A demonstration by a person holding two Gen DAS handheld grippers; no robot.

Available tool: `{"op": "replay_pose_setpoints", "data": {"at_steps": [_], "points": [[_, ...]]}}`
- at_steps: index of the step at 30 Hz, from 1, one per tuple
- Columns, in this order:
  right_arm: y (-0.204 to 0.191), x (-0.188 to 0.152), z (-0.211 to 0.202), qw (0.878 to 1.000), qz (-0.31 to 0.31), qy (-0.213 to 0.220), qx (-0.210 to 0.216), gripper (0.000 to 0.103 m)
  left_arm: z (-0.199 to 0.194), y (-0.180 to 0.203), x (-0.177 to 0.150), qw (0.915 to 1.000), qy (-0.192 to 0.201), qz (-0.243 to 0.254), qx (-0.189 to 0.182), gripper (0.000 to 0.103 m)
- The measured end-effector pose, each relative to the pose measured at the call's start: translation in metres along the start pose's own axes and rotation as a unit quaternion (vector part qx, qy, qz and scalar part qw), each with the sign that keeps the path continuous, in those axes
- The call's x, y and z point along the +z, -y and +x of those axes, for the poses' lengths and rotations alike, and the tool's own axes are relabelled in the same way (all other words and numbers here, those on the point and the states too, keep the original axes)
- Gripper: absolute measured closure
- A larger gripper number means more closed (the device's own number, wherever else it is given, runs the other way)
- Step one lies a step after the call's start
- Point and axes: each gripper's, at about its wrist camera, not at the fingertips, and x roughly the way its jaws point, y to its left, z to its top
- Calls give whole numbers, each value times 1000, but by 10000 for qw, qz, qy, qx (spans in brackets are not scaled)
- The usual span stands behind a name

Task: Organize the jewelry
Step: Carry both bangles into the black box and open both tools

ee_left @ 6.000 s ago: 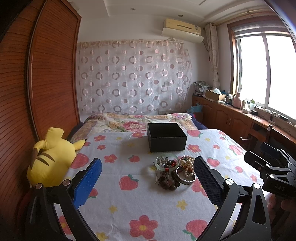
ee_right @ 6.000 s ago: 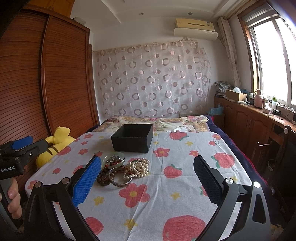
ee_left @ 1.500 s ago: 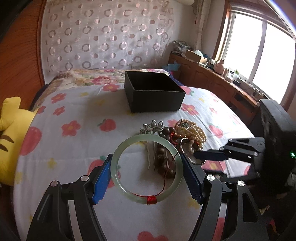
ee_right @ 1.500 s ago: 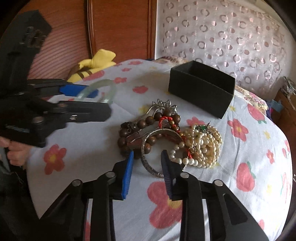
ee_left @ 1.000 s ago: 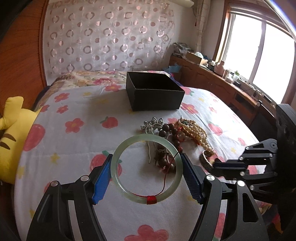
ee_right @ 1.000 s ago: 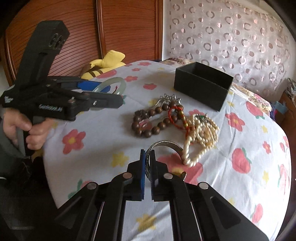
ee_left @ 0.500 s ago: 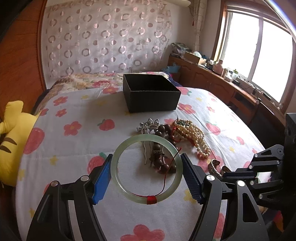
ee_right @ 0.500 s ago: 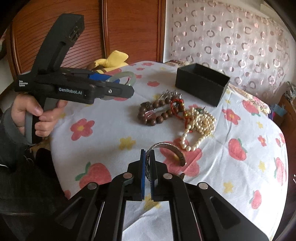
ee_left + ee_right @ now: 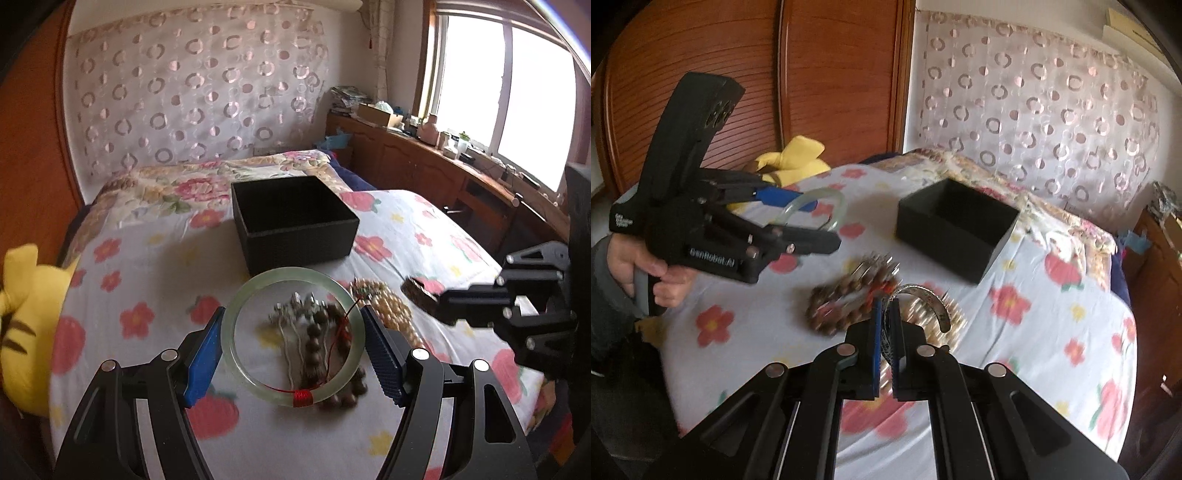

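Jade bangle (image 9: 293, 336) clamped in left tool (image 9: 293, 349)

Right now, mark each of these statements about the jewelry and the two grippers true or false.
1. The left gripper holds the green bangle. True.
2. The right gripper is open and empty. False: it is shut on the silver cuff bracelet.
3. The black box has jewelry in it. False: none shows inside.
4. Wooden beads lie on the flowered bedspread. True.
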Motion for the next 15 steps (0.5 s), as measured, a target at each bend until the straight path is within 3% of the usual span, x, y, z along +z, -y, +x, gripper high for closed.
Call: {"op": "replay_pose_setpoints", "data": {"at_steps": [7,15], "points": [[45,31,26,9998,155,100,-77,98,22,-15,25,9999,-67,-96,10,35],[84,75,59,9990,335,256,130,98,38,-27,58,9999,-11,-107,79,35]]}}
